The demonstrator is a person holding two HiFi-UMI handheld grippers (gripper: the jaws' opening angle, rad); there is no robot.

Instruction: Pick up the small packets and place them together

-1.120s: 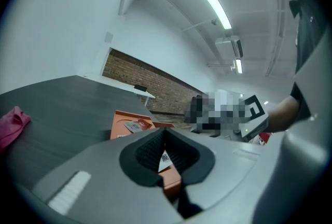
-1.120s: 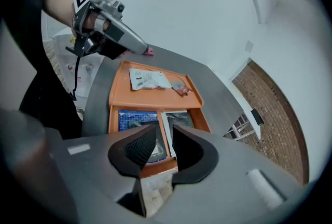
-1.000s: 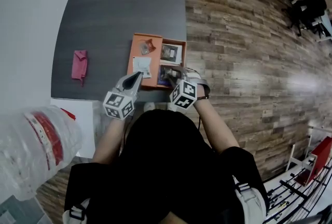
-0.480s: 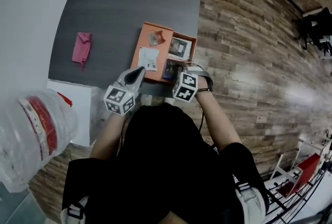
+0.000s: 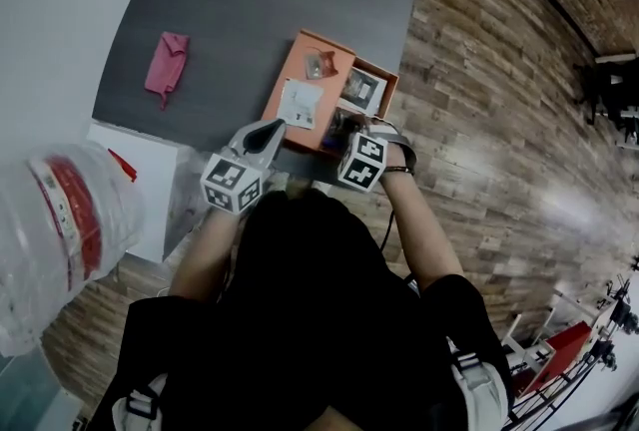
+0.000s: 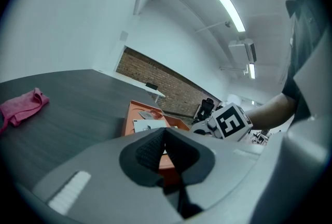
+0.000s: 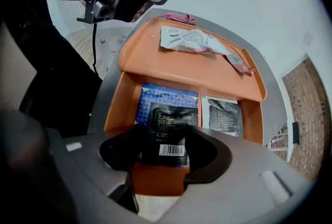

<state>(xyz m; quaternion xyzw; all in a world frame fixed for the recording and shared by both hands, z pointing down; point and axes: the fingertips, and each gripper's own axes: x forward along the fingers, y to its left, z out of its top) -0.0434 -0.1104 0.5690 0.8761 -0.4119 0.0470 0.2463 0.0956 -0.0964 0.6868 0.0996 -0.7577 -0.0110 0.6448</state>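
Dark grey desk [image 5: 250, 0] runs out ahead of us, with wood-plank floor [image 5: 479, 120] to its right and a brick wall beyond. On the desk's near edge sits one orange tray [image 7: 150, 57], and we count five small packets in it.

Two lie on the tray's flat upper part. One is a white packet [image 7: 189, 39] covered in print too fine for us to read. The other is a small clear-and-pink packet [image 7: 238, 62] just beside it.

Three lie in the wells below. A blue patterned packet [image 7: 166, 96] fills one well. A black packet [image 7: 170, 124] lies on top of it, showing a white barcode label and lines of text we cannot make out. A dark packet [image 7: 224, 114] with small print lies alone in the next well.

Our right gripper [image 7: 168, 138] points steeply down over the black packet. Its jaws have just been opening and stand wide. The packet lies between them, flat on the blue one, with neither pad pressing it.

Our left gripper [image 6: 165, 132] hangs just short of the tray with its tips together, holding nothing.

One pink cloth [image 5: 167, 65] lies well apart on the desk. One large water bottle [image 5: 60, 239] with a red label stands off the desk's near left corner.
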